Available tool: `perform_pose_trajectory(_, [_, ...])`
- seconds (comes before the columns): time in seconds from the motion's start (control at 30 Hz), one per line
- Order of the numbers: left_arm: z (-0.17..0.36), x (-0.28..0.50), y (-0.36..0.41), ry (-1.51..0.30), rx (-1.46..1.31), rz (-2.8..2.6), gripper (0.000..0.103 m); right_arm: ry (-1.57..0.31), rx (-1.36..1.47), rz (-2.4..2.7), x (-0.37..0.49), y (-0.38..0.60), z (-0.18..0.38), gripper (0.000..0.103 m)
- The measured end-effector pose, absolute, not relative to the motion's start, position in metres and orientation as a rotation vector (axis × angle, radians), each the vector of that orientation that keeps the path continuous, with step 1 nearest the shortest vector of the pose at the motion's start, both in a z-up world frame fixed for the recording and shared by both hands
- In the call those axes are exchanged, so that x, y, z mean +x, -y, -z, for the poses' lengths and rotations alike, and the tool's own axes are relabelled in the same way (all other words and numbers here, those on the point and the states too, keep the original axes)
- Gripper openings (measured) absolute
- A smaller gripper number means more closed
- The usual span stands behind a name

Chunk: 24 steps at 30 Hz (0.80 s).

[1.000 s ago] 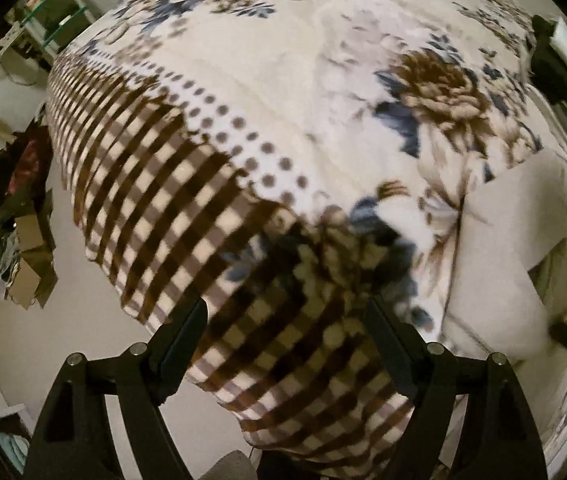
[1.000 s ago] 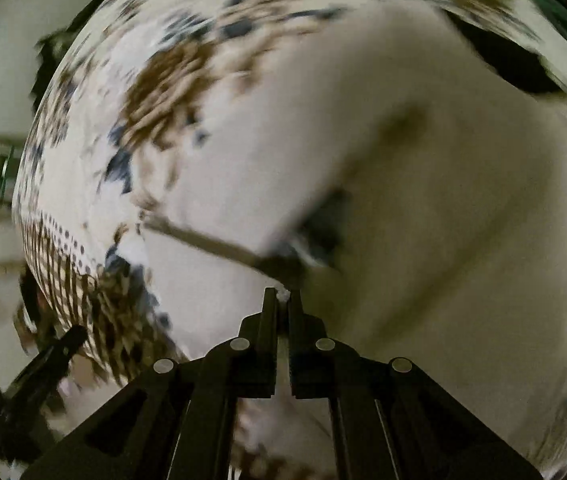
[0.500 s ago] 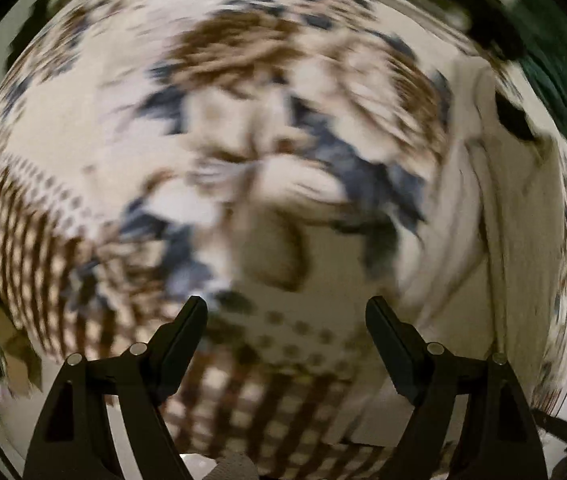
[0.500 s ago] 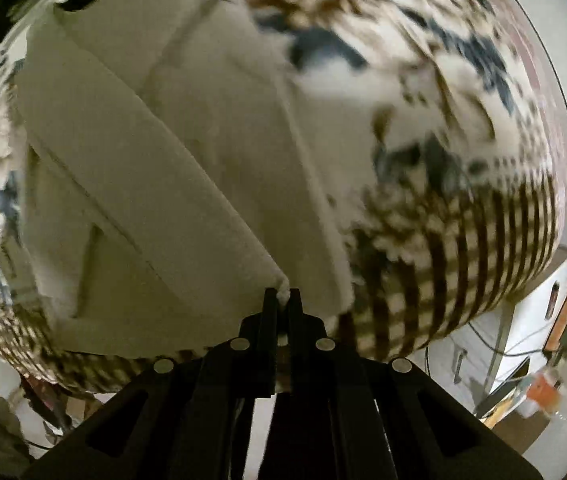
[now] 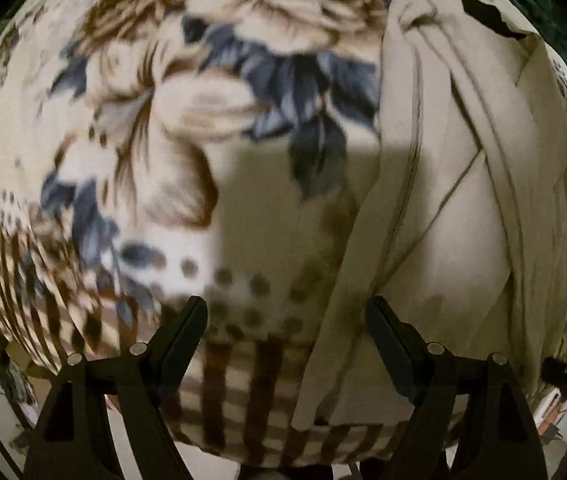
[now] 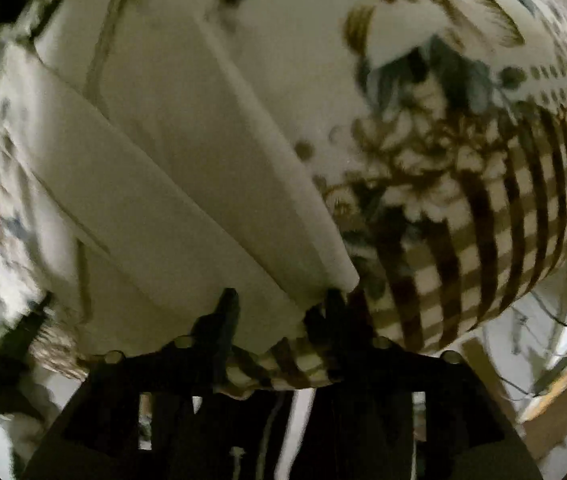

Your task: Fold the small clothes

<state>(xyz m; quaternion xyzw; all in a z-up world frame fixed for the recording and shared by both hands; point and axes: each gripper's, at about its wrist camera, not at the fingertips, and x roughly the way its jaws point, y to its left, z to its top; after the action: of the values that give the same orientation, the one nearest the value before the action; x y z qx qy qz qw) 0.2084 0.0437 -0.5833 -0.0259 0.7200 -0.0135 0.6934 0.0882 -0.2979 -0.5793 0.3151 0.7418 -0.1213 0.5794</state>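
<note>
A cream-coloured small garment [image 5: 463,208] lies in long folds on a floral and checked blanket [image 5: 211,92]. In the left wrist view it fills the right side. My left gripper [image 5: 285,320] is open and empty just above the blanket, with the garment's left edge near its right finger. In the right wrist view the garment [image 6: 171,184] lies folded in layers on the left. My right gripper [image 6: 279,304] is open right at the garment's near corner, which lies between the fingers.
The blanket's brown checked border [image 6: 503,216] drops off at the bed edge. Beyond it are floor, cables and boxes [image 6: 555,380]. A dark green cloth [image 5: 563,16] lies at the far right of the bed.
My right gripper was shut on the garment's edge, carried it across, and has now opened and let it go. My left gripper moved from the bed edge toward the garment, staying open.
</note>
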Motion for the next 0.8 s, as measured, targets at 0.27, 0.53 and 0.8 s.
perform_pose_trajectory(0.27, [0.611, 0.161, -0.033, -1.732, -0.112, 0.239, 0.080, -1.727, 0.798, 0.283, 0.078, 0.328, 0.597, 0.049])
perform_pose_trajectory(0.53, [0.606, 0.148, -0.042, -1.699, -0.253, 0.229, 0.003, -1.695, 0.918, 0.179, 0.078, 0.341, 0.606, 0.004])
perform_pose_trajectory(0.8, [0.570, 0.145, -0.089, -1.675, -0.506, 0.180, 0.002, -1.656, 0.861, 0.102, 0.095, 0.336, 0.563, 0.003])
